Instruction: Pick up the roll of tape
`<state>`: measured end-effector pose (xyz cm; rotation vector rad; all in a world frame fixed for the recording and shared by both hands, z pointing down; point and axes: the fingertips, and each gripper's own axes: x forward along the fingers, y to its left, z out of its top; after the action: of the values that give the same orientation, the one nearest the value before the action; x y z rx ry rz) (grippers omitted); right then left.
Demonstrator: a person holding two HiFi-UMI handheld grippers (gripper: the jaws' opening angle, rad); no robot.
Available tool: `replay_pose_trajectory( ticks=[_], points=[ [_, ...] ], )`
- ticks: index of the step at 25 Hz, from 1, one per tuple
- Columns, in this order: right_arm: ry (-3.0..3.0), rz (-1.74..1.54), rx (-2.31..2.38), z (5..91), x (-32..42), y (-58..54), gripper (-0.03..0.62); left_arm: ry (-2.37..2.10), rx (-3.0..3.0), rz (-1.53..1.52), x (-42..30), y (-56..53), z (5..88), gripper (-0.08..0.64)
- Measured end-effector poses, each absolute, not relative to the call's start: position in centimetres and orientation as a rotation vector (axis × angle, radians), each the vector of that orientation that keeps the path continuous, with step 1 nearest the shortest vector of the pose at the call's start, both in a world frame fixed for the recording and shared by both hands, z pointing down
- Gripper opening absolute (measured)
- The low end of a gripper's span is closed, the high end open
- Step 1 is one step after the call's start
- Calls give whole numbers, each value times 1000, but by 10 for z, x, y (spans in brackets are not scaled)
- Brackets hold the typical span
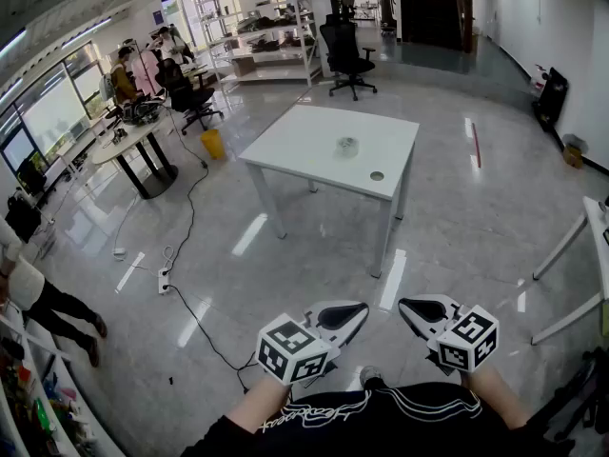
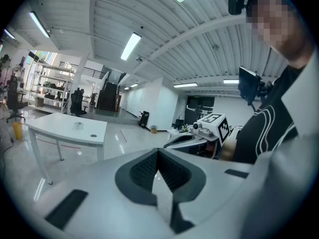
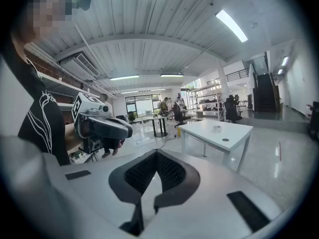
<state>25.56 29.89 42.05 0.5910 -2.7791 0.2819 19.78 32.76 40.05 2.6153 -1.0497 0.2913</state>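
Task item: the roll of tape (image 1: 346,147), small and pale, lay flat on the white worktop (image 1: 295,146). It was near the middle, slightly toward the right edge, and nothing touched it.
Worktop detail: a round cable hole (image 1: 377,175) sat close to the near edge, toward the near right corner, on the near side of the tape.
Left gripper (image 1: 354,309): low in front of the person's body, tilted slightly down, pointed toward the worktop and well apart from it.
Left fingers (image 2: 141,172): clenched tip to tip, nothing between them.
Right gripper (image 1: 409,305): beside the left one, also tilted slightly down, well apart from the worktop.
Right fingers (image 3: 138,179): clenched, empty.
Gripper spacing: near each other, not touching; each showed in the other's gripper view.
Floor: glossy pale tiles (image 1: 457,227). A black cable (image 1: 190,208) ran past the worktop's left edge toward a power strip (image 1: 164,280).
Surroundings: a black office chair (image 1: 347,55) stood beyond the far edge and a yellow bin (image 1: 213,144) off the left edge. Farther left was a round table (image 1: 128,143) with people beside it, and shelves (image 1: 271,36) stood at the back.
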Motion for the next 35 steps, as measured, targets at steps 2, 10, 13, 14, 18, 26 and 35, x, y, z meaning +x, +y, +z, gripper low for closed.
replay_pose_trajectory(
  ticks=[2,10,13,14,18,26,35],
  points=[
    [-2772,262,588,423,254,297,12,-1050,2610,296,198,325,402,3],
    [-2790,278,555,423,252,273,12,-1066,2588,320,198,302,408,3],
    [-2807,307,537,424,252,256,12,-1073,2580,319,201,285,410,3],
    [-2813,312,545,423,253,247,12,-1076,2577,319,201,279,411,3],
    [-2833,336,552,418,249,213,12,-1085,2563,316,195,249,412,3],
    [-2817,354,470,428,240,149,12,-1110,2529,331,192,183,423,3],
    [-2826,306,372,426,217,108,12,-1239,2498,338,167,144,414,3]
  ],
)
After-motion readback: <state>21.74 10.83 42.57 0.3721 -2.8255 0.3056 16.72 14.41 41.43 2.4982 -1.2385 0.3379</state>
